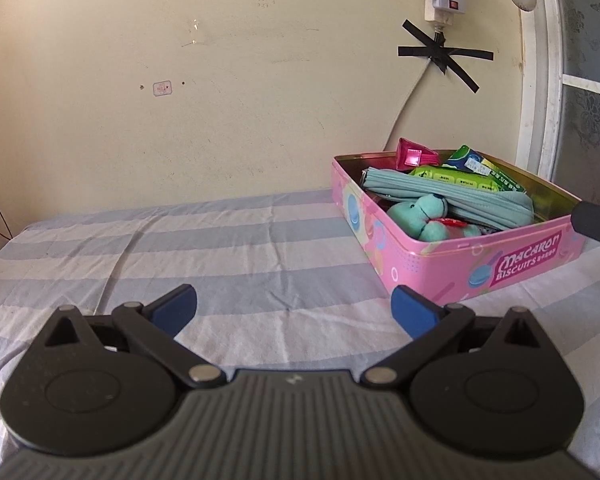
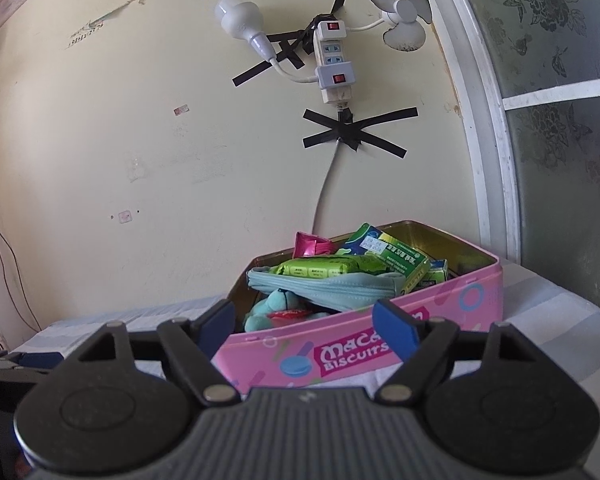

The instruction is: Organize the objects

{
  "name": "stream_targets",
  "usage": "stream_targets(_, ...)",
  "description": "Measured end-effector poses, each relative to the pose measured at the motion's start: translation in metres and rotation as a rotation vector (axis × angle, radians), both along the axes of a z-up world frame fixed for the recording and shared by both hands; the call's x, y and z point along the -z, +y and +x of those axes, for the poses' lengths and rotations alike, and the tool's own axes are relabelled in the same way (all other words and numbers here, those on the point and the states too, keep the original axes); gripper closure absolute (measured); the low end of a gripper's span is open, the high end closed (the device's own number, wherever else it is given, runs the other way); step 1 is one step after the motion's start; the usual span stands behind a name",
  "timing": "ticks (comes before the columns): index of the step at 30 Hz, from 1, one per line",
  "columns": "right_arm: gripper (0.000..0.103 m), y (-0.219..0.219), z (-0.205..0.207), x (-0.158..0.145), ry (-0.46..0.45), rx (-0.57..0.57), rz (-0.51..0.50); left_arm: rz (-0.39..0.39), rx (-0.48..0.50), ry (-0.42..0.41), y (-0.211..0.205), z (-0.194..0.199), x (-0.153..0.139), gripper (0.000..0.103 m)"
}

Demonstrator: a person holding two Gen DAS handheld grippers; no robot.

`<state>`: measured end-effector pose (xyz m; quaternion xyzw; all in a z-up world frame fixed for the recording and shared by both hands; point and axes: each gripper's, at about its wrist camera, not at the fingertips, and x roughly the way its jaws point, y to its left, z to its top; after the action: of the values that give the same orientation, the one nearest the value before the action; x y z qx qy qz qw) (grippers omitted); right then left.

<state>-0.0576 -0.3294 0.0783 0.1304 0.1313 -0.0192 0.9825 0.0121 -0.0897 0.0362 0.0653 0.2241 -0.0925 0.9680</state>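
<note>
A pink macaron biscuit tin [image 1: 480, 258] stands open on the striped bedsheet [image 1: 220, 248] at the right. It holds a teal plush bear [image 1: 424, 216], a light blue zip pouch [image 1: 452, 196], green packets [image 1: 460, 176] and a pink foil item [image 1: 410, 154]. My left gripper [image 1: 294, 308] is open and empty, low over the sheet, left of the tin. My right gripper [image 2: 304, 328] is open and empty, just in front of the tin [image 2: 340, 348], whose contents show as the bear [image 2: 272, 306], the pouch [image 2: 328, 286] and the packets [image 2: 380, 252].
A wall [image 1: 180, 100] rises right behind the bed. A power strip [image 2: 332, 64] with a bulb and small fan is taped to it, its cord dropping behind the tin. A window frame [image 2: 484, 128] stands at the right. Part of the right gripper [image 1: 598, 220] shows at the left view's right edge.
</note>
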Motion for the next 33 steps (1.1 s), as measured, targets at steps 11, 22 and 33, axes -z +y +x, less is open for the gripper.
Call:
stream_targets(11, 0.016, 0.0039, -0.0016, 0.0008, -0.010, -0.011, -0.020, 0.023, -0.005, 0.011, -0.0023, -0.0006, 0.0008, 0.000)
stream_targets(22, 0.015, 0.0028, -0.0012, 0.0034, -0.003, -0.014, -0.013, 0.027, -0.011, 0.043, -0.0039, 0.0001, 0.0040, 0.000)
stream_targets(33, 0.014, 0.0007, 0.0001, 0.0061, 0.005, -0.013, -0.004, 0.041, -0.012, 0.058, -0.0076, 0.0018, 0.0076, 0.000)
